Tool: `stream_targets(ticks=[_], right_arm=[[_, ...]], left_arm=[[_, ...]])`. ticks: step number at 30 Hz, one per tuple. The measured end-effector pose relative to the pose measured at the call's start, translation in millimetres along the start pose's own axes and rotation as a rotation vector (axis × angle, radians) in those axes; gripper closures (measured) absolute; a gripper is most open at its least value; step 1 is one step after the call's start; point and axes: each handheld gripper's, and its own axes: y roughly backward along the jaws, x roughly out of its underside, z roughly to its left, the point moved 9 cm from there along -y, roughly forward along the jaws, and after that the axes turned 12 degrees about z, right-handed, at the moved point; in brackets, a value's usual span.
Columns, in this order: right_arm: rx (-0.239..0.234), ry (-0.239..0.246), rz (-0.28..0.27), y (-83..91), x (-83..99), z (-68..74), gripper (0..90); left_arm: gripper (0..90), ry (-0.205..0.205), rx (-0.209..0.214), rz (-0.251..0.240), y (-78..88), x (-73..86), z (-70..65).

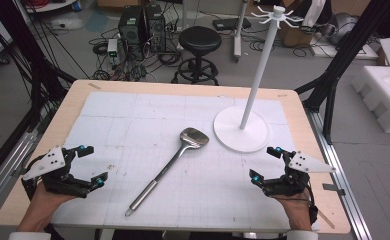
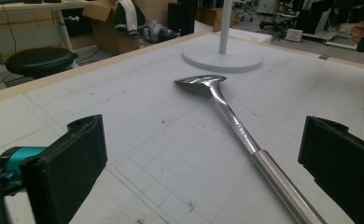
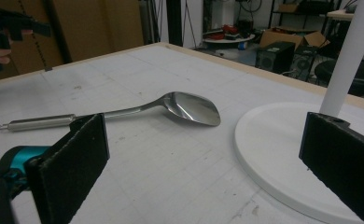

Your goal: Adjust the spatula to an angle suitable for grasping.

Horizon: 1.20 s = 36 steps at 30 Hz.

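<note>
Here spatula (image 1: pixel 170 167) lies between 2 open jaws' grippers.

Legible text: none in any view.
White gridded table mat (image 1: pixel 133 125): ruled lines only, no numbers.
Shiny steel spatula (image 1: pixel 168 167): no brand readable.

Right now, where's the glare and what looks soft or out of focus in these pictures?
High view: bright glare on the spatula blade, whole frame a little soft. Left gripper view: highlights streak along the spatula's handle, near pads of the left hand-held gripper blurred. Right gripper view: the blade mirrors the light, near pads of the right hand-held gripper soft.
</note>
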Motion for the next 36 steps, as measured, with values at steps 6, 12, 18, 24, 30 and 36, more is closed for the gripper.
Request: stream_targets(ticks=[6,12,18,24,30,36], right_arm=[[0.0,0.0,0.005,-1.1,0.1,-0.7,0.4],[0.0,-0.001,0.016,-1.8,2.2,-1.1,0.4],[0.004,0.009,0.027,-2.8,2.2,-0.2,0.4],[0.008,0.006,0.036,-6.0,4.2,-0.5,0.4],[-0.004,0.002,0.026,-4.8,1.9,0.7,0.4],[-0.006,0.002,0.01,-1.4,-1.8,1.6,0.4]], left_arm=[[1.7,-0.001,-0.013,-0.002,0.1,0.5,2.2],[1.7,0.01,-0.034,0.011,-1.0,4.7,6.8],[1.7,-0.009,-0.053,0.012,1.1,-0.1,5.9],[1.8,0.003,-0.023,0.0,4.4,-9.5,5.0],[1.8,-0.034,0.024,0.048,-2.7,-28.9,-1.7],[12.7,-0.125,0.105,0.09,-12.0,-57.6,-14.3]])
